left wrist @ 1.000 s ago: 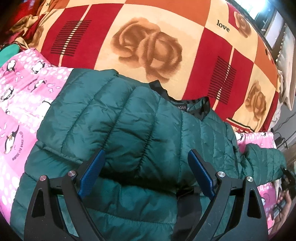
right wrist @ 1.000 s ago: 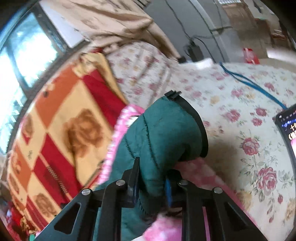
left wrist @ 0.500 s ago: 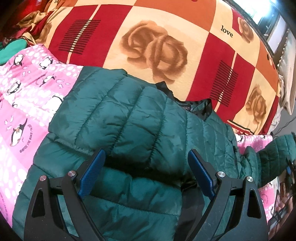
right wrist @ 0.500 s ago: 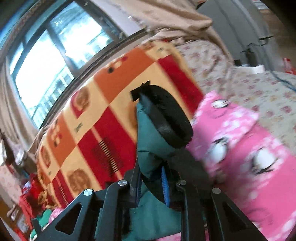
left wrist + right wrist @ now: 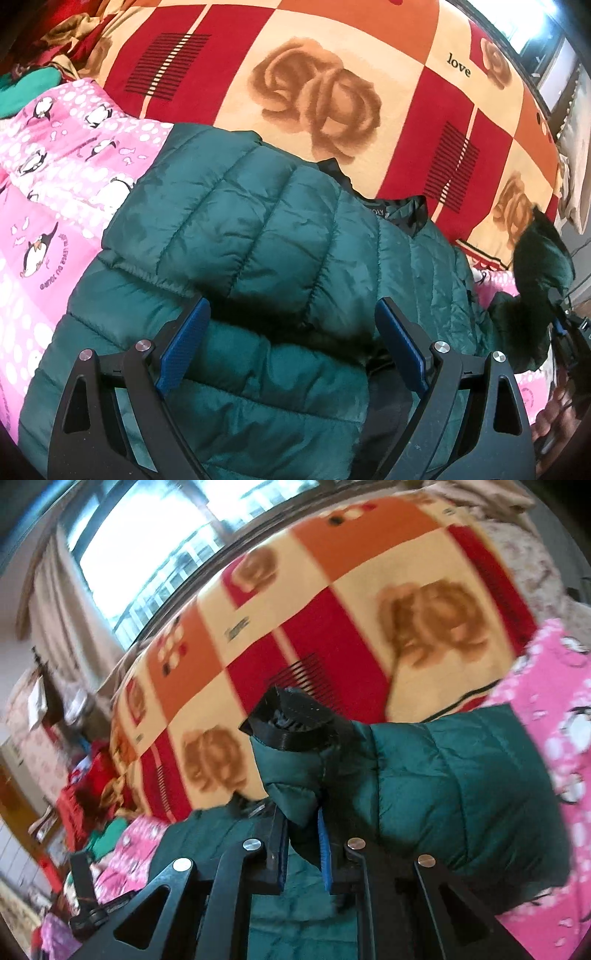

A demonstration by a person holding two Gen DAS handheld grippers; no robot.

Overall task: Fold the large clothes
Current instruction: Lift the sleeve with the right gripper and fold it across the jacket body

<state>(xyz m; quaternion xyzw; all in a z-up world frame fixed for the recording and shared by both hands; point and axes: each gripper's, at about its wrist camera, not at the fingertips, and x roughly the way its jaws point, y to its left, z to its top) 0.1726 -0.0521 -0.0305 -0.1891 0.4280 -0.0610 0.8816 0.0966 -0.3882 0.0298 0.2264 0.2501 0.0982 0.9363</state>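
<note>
A dark green quilted jacket (image 5: 258,229) lies on the bed with one sleeve folded across its chest and the black collar lining showing. My left gripper (image 5: 291,306) hovers open just above the jacket's middle, with nothing between its blue pads. My right gripper (image 5: 301,819) is closing tight on the other sleeve (image 5: 443,775) near its black ribbed cuff (image 5: 295,723), and the pads press the fabric. In the left wrist view that sleeve (image 5: 543,258) hangs lifted at the jacket's right side.
A red, orange and cream rose-print blanket (image 5: 332,92) covers the bed behind the jacket. A pink penguin-print quilt (image 5: 55,166) lies under and to the left of it. A bright window (image 5: 147,554) and piled clothes (image 5: 92,786) lie beyond.
My right gripper has swung the held sleeve up off the floral sheet and in over the jacket's side. The left gripper has stayed open above the jacket.
</note>
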